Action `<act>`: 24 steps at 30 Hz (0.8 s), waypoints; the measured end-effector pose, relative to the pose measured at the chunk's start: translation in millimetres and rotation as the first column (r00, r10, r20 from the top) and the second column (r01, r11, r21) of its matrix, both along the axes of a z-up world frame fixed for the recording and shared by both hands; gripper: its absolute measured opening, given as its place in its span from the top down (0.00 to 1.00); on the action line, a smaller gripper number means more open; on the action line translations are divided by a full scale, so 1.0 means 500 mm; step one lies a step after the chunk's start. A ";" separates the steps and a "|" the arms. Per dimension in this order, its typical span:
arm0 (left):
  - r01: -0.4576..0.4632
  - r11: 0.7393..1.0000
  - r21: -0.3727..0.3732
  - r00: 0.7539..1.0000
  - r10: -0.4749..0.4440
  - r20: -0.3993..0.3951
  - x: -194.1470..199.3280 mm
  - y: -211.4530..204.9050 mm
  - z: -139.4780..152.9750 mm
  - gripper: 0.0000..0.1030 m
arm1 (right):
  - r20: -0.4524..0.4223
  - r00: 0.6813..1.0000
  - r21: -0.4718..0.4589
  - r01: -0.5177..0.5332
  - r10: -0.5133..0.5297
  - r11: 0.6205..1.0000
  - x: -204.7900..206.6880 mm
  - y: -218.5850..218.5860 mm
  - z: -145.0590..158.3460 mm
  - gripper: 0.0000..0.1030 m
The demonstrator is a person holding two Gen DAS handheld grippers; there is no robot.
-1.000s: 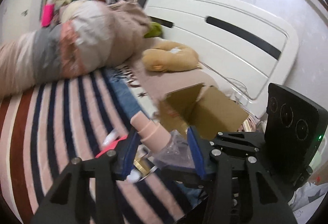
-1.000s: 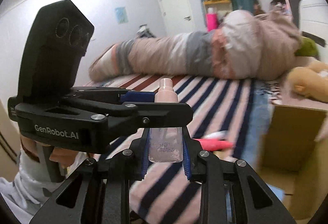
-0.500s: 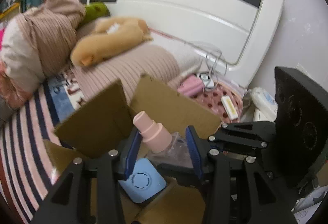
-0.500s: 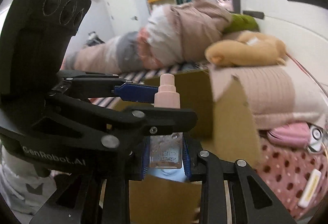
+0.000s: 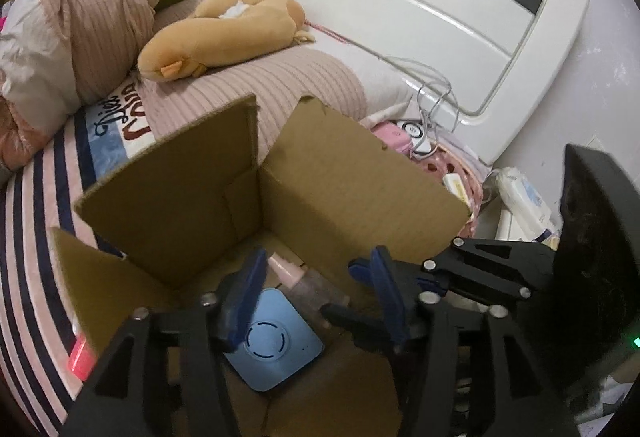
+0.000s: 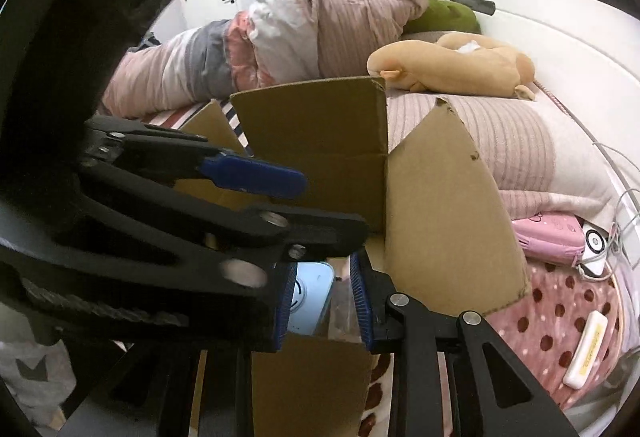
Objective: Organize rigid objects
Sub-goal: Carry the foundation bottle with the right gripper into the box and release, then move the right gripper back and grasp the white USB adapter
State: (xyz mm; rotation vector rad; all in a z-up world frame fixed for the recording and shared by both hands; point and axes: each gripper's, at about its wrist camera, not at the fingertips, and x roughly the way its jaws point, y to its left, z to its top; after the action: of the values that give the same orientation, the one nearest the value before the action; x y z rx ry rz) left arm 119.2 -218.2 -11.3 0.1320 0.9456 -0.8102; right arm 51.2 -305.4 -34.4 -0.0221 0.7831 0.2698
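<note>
Your left gripper (image 5: 316,301) spread, just opening above the pink-capped spray bottle (image 5: 308,283) in the cardboard box (image 5: 360,177), your right gripper (image 6: 322,299) pinching that bottle

**Black linkage grippers with blue ribbed pads**

The left gripper (image 5: 316,289) is a matte black frame of flat linkage bars joined by silver round-head screws, ending in blue fingers (image 5: 246,289). A small green light glows on its housing. The right gripper (image 6: 324,301) matches, its blue pads (image 6: 362,301) finely ribbed.
</note>
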 end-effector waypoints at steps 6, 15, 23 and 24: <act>-0.129 0.991 -0.044 0.984 0.133 0.115 -0.035 0.128 0.073 0.33 | 0.061 0.998 0.026 -0.026 0.024 0.999 -0.022 0.030 0.044 0.75; -0.406 0.912 -0.054 0.866 0.403 0.297 -0.076 0.413 0.098 0.22 | 0.156 0.960 0.088 -0.246 0.230 0.965 -0.045 0.244 0.110 0.64; -0.490 0.868 -0.084 0.852 0.497 0.163 -0.033 0.595 -0.075 0.21 | -0.037 0.939 0.059 -0.339 0.341 0.939 0.021 0.428 -0.040 0.64; -0.495 0.865 -0.087 0.852 0.502 0.145 -0.025 0.606 -0.100 0.21 | -0.073 0.938 0.053 -0.336 0.339 0.940 0.035 0.442 -0.071 0.64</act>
State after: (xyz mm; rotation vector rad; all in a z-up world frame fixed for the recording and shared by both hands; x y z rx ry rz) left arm 106.8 84.9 -61.1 -0.0886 0.7554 -0.3292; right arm 69.0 -84.5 -70.0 -0.1095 0.8536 0.6166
